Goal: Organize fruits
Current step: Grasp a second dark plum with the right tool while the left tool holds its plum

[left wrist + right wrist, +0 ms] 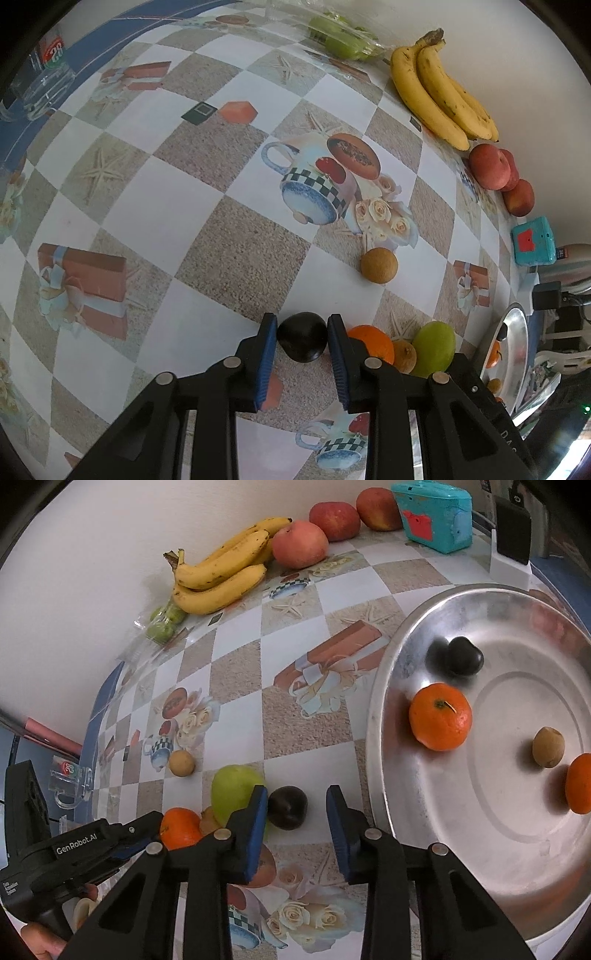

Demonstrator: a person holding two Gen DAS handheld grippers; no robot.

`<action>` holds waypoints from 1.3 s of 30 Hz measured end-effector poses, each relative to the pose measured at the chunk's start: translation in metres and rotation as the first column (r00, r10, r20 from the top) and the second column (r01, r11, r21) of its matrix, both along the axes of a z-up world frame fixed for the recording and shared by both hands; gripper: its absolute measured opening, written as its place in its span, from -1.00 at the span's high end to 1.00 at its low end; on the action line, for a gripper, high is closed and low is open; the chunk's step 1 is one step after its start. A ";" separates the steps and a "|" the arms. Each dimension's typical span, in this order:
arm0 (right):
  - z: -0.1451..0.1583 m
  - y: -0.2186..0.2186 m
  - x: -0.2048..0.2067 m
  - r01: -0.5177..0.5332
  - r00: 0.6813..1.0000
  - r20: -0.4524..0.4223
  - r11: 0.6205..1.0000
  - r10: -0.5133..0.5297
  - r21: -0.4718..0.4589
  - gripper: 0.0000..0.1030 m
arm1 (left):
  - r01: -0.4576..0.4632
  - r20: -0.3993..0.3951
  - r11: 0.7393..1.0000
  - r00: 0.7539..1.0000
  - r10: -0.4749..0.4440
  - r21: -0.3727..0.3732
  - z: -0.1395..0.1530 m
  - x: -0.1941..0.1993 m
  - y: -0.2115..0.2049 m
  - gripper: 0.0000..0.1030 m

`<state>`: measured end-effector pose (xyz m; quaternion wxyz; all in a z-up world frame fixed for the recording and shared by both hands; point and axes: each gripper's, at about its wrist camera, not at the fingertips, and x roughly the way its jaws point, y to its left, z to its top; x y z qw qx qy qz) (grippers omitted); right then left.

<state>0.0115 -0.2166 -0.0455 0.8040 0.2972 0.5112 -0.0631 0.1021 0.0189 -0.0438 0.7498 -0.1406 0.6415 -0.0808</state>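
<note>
The silver tray (384,686) sits on the checkered worktop (155,206), a dark plum and oranges inside. Left tongs (302,332) clamp a round dark plum (301,336), no long axis evident. Right tongs (296,805) stand parted, gripping nothing.

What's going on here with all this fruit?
A person holds a gripper in each hand and is moving fruit onto a metal plate. The left gripper has its jaws shut on a dark plum low over the table. The right gripper stands open around a second plum. The plate already holds a plum, two oranges and a small brown fruit.
</note>
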 end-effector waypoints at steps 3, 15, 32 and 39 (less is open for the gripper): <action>0.000 0.001 0.000 -0.001 1.000 0.006 1.000 0.001 0.010 0.47 | -0.005 0.007 1.000 1.000 0.005 0.000 0.002 0.000 0.001 0.42; 0.001 0.001 0.000 -0.006 1.000 0.019 0.999 0.006 0.033 0.65 | -0.017 0.011 1.000 1.000 0.017 -0.001 0.004 0.000 0.002 0.42; 0.009 -0.015 -0.012 0.036 0.999 0.015 0.999 -0.037 0.029 0.63 | -0.033 0.012 0.999 0.999 0.033 -0.008 0.008 0.000 0.006 0.42; 0.014 0.001 -0.004 -0.040 0.999 -0.004 0.995 0.040 -0.093 0.39 | -0.041 0.010 0.999 0.999 0.041 -0.010 0.007 0.001 0.007 0.42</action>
